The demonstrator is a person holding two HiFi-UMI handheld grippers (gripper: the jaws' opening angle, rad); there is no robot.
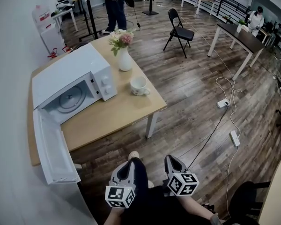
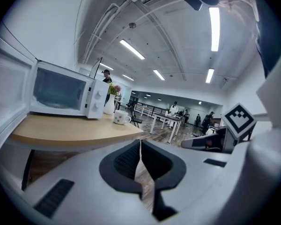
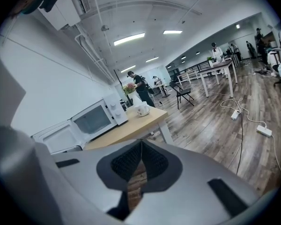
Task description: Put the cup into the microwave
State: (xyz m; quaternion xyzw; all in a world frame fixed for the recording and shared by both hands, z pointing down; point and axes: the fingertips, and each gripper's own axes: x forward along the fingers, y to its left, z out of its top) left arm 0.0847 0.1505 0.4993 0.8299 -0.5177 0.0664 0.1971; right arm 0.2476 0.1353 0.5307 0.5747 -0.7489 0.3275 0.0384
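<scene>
Left tool [image 1: 129,165]: jaws pressed together, nothing between them.
Right tool [image 1: 174,162]: likewise closed and empty.
Cup [image 1: 139,85]: on the counter [image 1: 117,118], well ahead of both tools, just right of the microwave [image 1: 75,86].
Microwave door [image 1: 54,149]: swung open, nearest the left tool.
Risk: closed jaws arriving at the cup would likely shove it toward the vase [image 1: 125,59] or the counter edge. The open door could snag the left tool.

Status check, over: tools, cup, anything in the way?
Left tool, right tool shut, empty, short of the table. Cup upright on table beside microwave. Door open; vase behind cup, path looks clear.
</scene>
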